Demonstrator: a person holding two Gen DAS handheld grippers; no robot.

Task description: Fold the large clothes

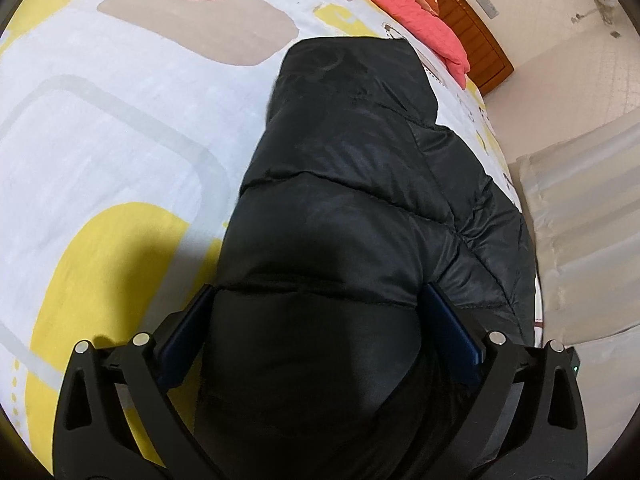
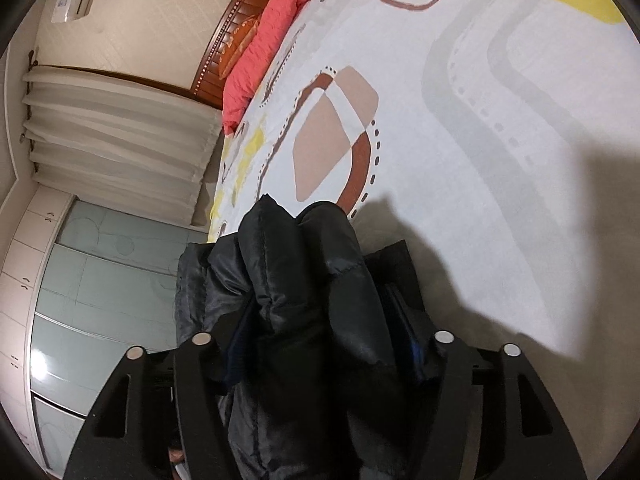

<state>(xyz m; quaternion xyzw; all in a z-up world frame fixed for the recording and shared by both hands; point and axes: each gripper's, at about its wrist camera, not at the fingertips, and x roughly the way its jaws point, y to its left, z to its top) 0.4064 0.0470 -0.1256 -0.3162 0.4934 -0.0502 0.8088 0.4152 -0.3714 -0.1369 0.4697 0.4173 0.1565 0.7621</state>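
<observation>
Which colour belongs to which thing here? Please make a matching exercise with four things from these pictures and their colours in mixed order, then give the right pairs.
Things:
1. puffer jacket
2. quilt at the head of the bed
3. headboard
4. curtain

Colours:
A. brown wood
B. off-white
C. black
D. coral red

Right pairs: 1-C, 2-D, 3-A, 4-B.
</observation>
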